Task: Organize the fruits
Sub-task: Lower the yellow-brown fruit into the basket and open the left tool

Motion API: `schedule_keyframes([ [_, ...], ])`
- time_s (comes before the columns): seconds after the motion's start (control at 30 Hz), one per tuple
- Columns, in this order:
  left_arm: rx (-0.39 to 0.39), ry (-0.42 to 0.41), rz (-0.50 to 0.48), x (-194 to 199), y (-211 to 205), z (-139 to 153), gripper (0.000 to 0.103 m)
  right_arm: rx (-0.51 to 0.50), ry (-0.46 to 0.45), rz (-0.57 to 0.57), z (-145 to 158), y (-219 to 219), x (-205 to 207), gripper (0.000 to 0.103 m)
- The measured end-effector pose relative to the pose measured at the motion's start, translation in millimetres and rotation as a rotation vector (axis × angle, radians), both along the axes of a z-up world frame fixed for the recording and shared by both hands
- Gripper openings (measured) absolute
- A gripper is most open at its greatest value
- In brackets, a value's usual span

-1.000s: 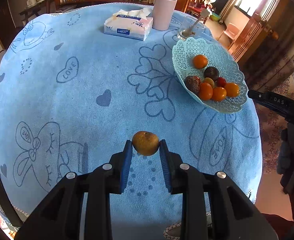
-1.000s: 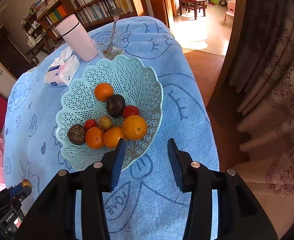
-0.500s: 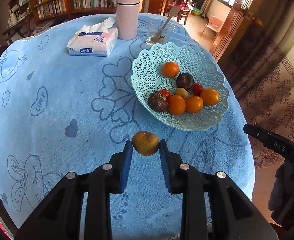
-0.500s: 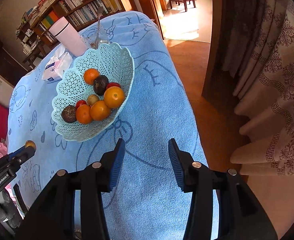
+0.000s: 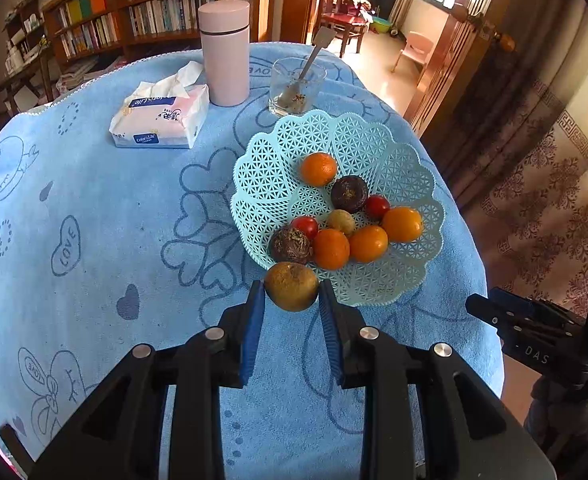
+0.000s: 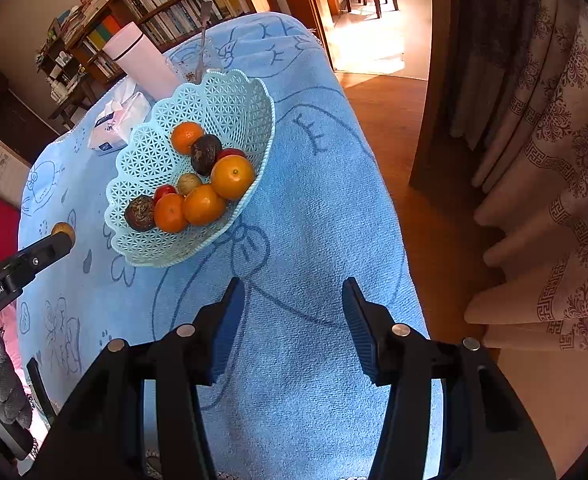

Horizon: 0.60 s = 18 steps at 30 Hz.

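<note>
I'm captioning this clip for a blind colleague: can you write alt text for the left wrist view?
The left claw grips a brownish-yellow fruit at the near rim of a pale turquoise lattice basket holding oranges, small red fruits and dark round fruits. It sits on a blue patterned tablecloth, with a tissue pack, pink flask and glass with a spoon behind.

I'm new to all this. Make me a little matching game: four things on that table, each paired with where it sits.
Things:
1. brown fruit
2. spoon
3. oranges
4. pink flask

Places:
A. in the lacy basket
B. beside the tissue pack
C. pinched in the left tongs
D. standing in the glass

Pairs: 1-C, 2-D, 3-A, 4-B
</note>
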<state>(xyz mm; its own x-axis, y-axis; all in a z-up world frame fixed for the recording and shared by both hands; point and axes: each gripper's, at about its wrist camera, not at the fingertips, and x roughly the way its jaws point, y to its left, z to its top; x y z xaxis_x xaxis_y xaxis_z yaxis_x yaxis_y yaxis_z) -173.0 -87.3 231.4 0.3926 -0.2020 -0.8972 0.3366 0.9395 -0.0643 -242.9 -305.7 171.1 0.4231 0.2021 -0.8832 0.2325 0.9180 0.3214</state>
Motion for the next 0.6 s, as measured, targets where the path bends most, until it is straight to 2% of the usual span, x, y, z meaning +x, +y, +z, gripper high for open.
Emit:
schedule_keyframes([
  [0.2, 0.0, -0.001, -0.002, 3.2, -2.2, -0.2, 0.028, 0.001, 0.008, 0.024, -2.3, 3.9, 4.3, 0.052],
  [0.6, 0.012, 0.006, -0.021, 34.1, -20.0, -8.5, 0.028, 0.02, 0.023, 0.059, -7.9, 10.3, 15.2, 0.052],
])
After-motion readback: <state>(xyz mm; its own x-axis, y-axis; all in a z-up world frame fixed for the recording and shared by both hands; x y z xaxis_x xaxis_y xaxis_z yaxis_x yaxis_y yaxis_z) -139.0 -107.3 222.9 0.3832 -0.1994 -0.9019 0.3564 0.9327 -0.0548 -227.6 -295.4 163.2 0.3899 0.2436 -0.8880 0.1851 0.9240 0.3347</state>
